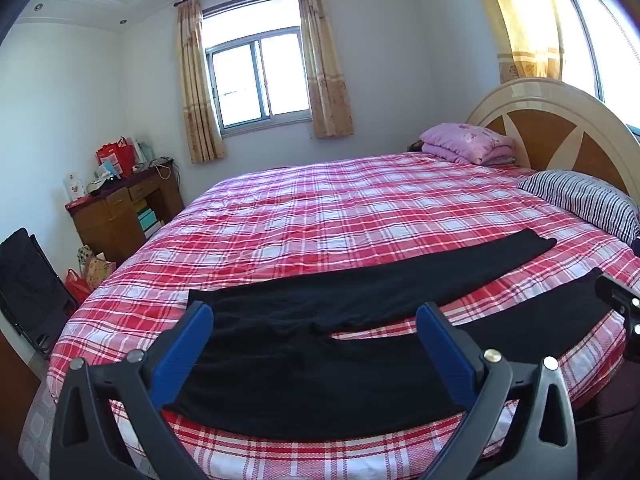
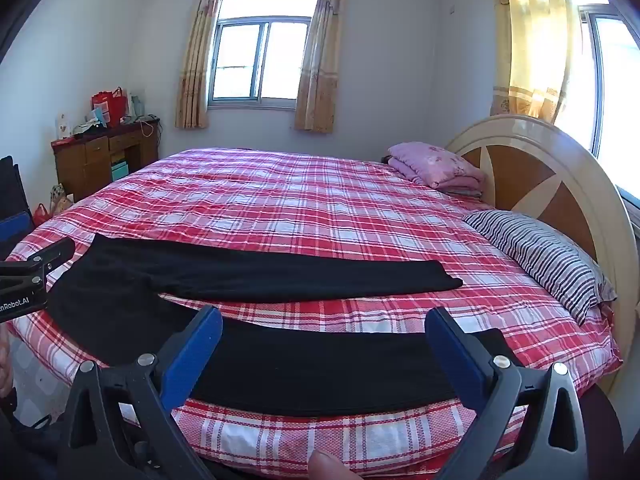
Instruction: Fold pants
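A: Where are the pants?

B: The black soft-fabric pants [image 1: 320,344] lie spread flat on the round bed with the red-and-white plaid sheet [image 1: 320,208], along the edge nearest me. The two legs are parted in a V, with plaid showing between them. The far leg runs toward the grey-and-white striped pillow [image 1: 580,196]; the near leg follows the bed's rim.

A: And your jaws?

B: Both pairs are spread wide and pinch nothing. My left gripper [image 1: 316,320] hovers over the waist end, its blue pads either side of the cloth in view, not pressing it. My right gripper [image 2: 324,324] hangs above the near leg, close to its cuff, also apart from the fabric.

A: Anything else near?

B: A folded pink quilt [image 2: 436,166] sits by the cream-and-brown curved headboard [image 2: 532,176], well apart from the pants. A fingertip [image 2: 328,466] shows at the bottom of my right view.
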`<state>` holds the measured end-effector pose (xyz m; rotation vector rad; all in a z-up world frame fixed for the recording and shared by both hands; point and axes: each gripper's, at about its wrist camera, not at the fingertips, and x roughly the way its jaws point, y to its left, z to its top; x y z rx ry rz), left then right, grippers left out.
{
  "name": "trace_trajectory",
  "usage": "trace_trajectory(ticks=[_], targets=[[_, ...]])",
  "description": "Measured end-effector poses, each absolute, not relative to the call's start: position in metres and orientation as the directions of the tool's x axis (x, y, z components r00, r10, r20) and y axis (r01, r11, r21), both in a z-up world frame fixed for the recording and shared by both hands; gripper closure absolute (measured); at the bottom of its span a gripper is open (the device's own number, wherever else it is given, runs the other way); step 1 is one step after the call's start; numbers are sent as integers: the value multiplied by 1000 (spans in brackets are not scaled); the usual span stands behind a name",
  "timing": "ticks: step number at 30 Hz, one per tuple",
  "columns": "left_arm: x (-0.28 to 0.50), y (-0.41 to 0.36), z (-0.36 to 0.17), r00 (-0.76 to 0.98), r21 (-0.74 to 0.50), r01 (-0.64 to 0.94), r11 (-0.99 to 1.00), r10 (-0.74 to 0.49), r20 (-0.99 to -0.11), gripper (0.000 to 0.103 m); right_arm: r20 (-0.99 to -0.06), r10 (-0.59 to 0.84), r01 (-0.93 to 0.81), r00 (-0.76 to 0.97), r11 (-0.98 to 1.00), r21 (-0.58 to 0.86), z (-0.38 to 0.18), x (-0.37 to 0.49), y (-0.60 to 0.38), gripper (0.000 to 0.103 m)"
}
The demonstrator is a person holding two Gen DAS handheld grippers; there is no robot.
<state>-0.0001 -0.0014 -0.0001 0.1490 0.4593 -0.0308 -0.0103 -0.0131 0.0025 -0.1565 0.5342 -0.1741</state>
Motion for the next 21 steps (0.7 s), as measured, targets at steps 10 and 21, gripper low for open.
trace_trajectory(ticks=[10,21], targets=[[-2,-3,2,898,129,62,990,1,-441,0,-494,-207,123,844,973,-198,1,-9,-11,1],[2,3,-3,891,119,61,991,-1,-454,0,-500,-209,125,840,972,-198,-2,-8,-17,1]])
